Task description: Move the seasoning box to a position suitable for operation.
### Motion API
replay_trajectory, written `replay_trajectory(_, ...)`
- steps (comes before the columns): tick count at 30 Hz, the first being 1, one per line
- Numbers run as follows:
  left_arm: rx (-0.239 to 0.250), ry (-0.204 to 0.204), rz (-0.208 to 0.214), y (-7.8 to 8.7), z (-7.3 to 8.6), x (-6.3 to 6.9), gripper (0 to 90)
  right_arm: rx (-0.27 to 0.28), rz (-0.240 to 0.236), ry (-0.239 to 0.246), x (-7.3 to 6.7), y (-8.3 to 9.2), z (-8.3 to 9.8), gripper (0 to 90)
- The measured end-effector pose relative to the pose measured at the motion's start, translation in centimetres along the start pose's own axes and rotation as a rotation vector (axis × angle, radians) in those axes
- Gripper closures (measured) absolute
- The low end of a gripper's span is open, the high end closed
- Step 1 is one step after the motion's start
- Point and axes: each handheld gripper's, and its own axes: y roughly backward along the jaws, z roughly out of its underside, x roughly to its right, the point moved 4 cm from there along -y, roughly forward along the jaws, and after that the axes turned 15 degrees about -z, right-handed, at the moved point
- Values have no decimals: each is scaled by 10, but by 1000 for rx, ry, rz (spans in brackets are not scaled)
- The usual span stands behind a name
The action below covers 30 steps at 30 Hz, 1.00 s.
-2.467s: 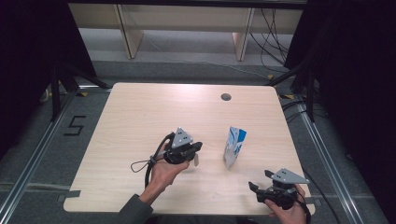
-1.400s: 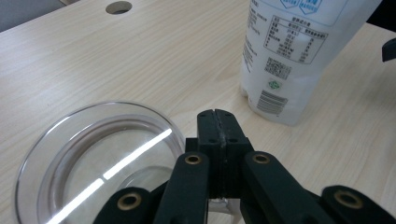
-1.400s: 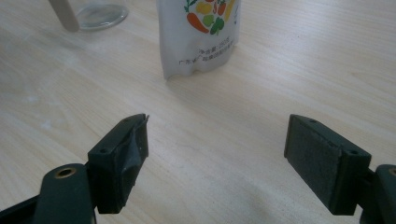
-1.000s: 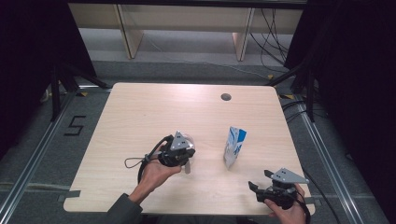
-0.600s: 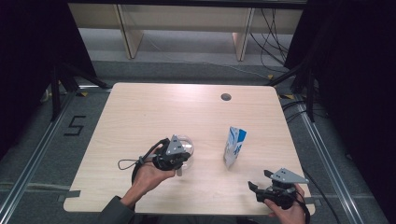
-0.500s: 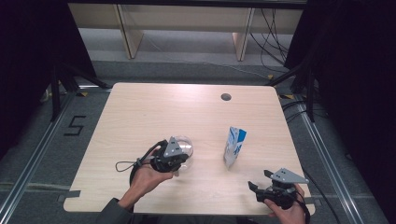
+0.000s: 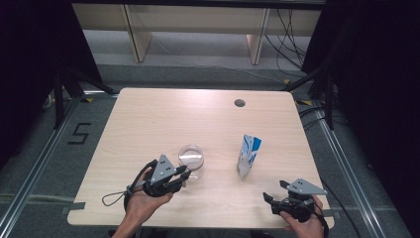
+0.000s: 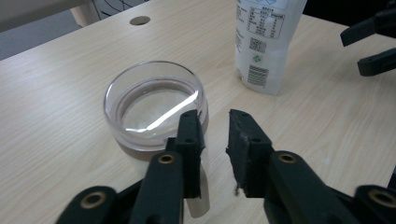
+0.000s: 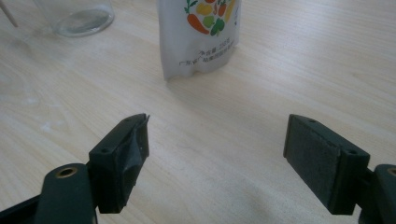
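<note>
Since the earlier pictures my left hand has slid back toward my side of the table, and the glass jar (image 7: 191, 159) that was then under my left gripper (image 7: 184, 174) now stands in plain sight just beyond it. That gripper's jaws have just been opening: they stand a narrow gap apart, with nothing between them. In the left gripper view the left gripper (image 8: 215, 130) has one jaw tip in front of the jar's near wall, so close that I cannot tell whether it touches, while the other jaw sits clear to the side over bare wood.

The jar (image 8: 156, 105) is clear, squat and round, upright with its mouth open to the top, and it rests on the table (image 7: 148, 124) near the middle of the near half. To its right, well apart, stands a white pouch (image 7: 248, 156) with blue print, upright. From the left gripper view the pouch (image 8: 264, 42) shows its back with small text and a barcode; in the right gripper view the pouch (image 9: 198, 35) shows printed vegetables.

My right gripper (image 7: 273, 199) rests at the near right corner of the table, in the same place as before. In the right gripper view the right gripper (image 9: 217, 149) has its jaws spread wide over bare wood, holding nothing, with the pouch ahead of them and the jar (image 9: 74, 16) farther off at the upper left.
</note>
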Motion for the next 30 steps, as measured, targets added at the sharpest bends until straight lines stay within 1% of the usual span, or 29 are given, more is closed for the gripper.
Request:
replay_trajectory(1, 1, 8, -8, 2, 1, 0, 683, -10, 8, -8, 0, 0, 0, 230)
replay_trajectory(2, 2, 7, -14, 3, 3, 0, 653, -9, 5, 2, 0, 1, 0, 230)
replay_trajectory(3, -4, 20, -16, 4, 6, 0, 622, -11, -2, -13, -1, 1, 0, 230)
replay_trajectory(4, -5, 30, -27, 5, 7, 1, 600, -7, -3, -12, -1, 1, 0, 230)
replay_trajectory(5, -13, 38, -34, 5, 10, 1, 579, -8, 5, 4, 1, 1, 0, 229)
replay_trajectory(7, -31, 56, -43, 4, 16, 1, 513, -8, -5, -15, -1, 2, 0, 230)
replay_trajectory(8, -41, 75, -48, 2, 20, 1, 491, -10, -4, -13, -1, 2, 0, 229)
replay_trajectory(9, -53, 78, -58, 0, 23, 0, 470, 0, -5, -5, -1, 2, -1, 229)
replay_trajectory(10, -61, 87, -70, -3, 26, -1, 455, 2, -3, 33, 2, 2, -1, 229)
replay_trajectory(11, -70, 99, -80, -6, 29, -2, 440, 2, -5, -2, -1, 2, -1, 229)
replay_trajectory(12, -83, 101, -82, -8, 31, -3, 421, 2, -7, 21, 2, 2, -1, 229)
replay_trajectory(13, -101, 96, -88, -10, 34, -5, 403, 2, -6, 23, 2, 2, -1, 229)
replay_trajectory(14, -96, 124, -97, -13, 36, -4, 391, 5, -3, -12, -2, 3, -1, 229)
replay_trajectory(15, -96, 124, -97, -13, 36, -4, 378, 8, -3, 2, -1, 4, -1, 229)
replay_trajectory(16, -108, 126, -110, -17, 38, -4, 370, 8, -9, 24, 2, 4, -2, 229)
replay_trajectory(17, -117, 107, -114, -18, 39, -6, 367, 10, -6, 16, 2, 4, -1, 228)
replay_trajectory(18, -126, 97, -118, -19, 40, -6, 358, 8, 9, 31, 4, 4, -1, 227)
replay_trajectory(19, -123, 103, -120, -22, 41, -4, 353, 8, 12, 33, 4, 4, -1, 228)
replay_trajectory(20, -123, 103, -120, -22, 41, -4, 348, 9, -11, 33, 3, 4, -2, 227)
replay_trajectory(21, -124, 103, -131, -26, 42, -3, 345, 2, -17, 19, 2, 4, -2, 228)
replay_trajectory(22, -121, 117, -137, -29, 42, -1, 343, 12, -14, 14, 2, 3, -1, 228)
replay_trajectory(23, -117, 106, -143, -31, 42, -1, 342, 6, -3, 8, 1, 3, -1, 228)
replay_trajectory(24, -134, 89, -144, -31, 43, -2, 343, 6, -7, -4, -1, 3, -1, 228)
replay_trajectory(25, -134, 89, -144, -31, 43, -2, 344, 6, -7, -4, -1, 3, -1, 228)
replay_trajectory(26, -132, 75, -153, -34, 44, -5, 347, 5, -8, 1, -1, 3, -1, 227)
replay_trajectory(27, -137, 88, -160, -35, 44, -5, 349, 9, -8, -9, -1, 3, -1, 228)
replay_trajectory(28, -122, 104, -164, -36, 43, -4, 353, 7, -8, -2, 0, 3, -1, 228)
replay_trajectory(29, -117, 107, -165, -37, 43, -4, 360, 8, -8, 3, 0, 3, -1, 228)
replay_trajectory(30, -119, 102, -163, -38, 42, -5, 361, 2, -8, -4, 0, 4, -1, 227)
